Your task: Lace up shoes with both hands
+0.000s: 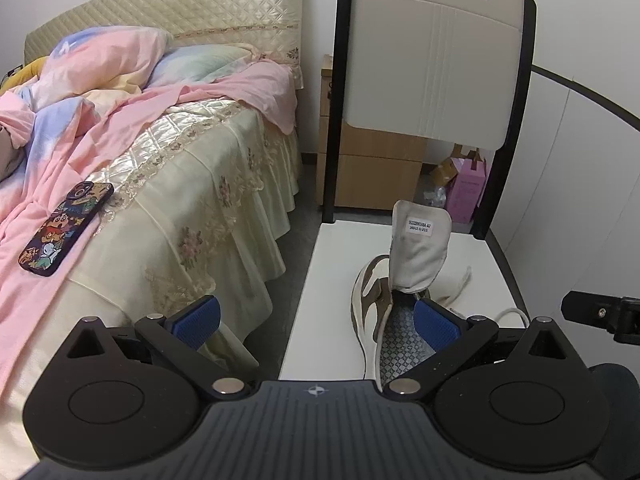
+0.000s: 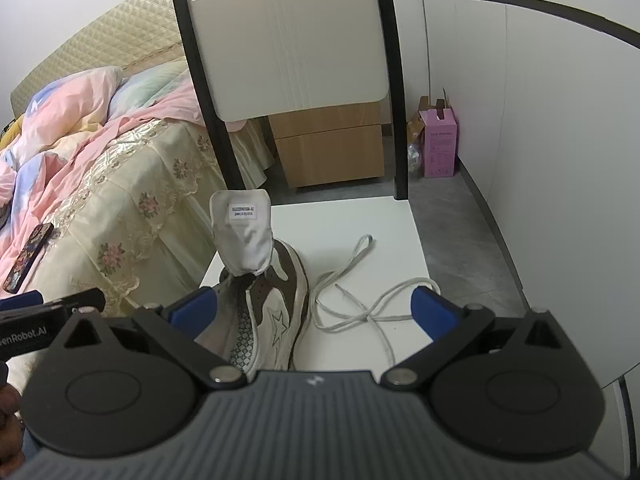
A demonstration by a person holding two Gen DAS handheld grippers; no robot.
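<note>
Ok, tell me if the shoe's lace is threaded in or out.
Out. The lace lies loose on the chair seat beside the shoe; its tongue stands up.

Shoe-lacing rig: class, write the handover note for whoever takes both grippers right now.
Left gripper: open, empty, hovering at the sneaker's heel opening.
Right gripper: open, empty, above the sneaker and lace.
The sneaker stands on the white chair seat, tongue pulled upright.
The shoelace lies loose in a tangle on the seat beside the shoe, apparently unthreaded.
Done: nothing laced yet.
Left: pick up a lace end, thread the eyelets, tie.
</note>
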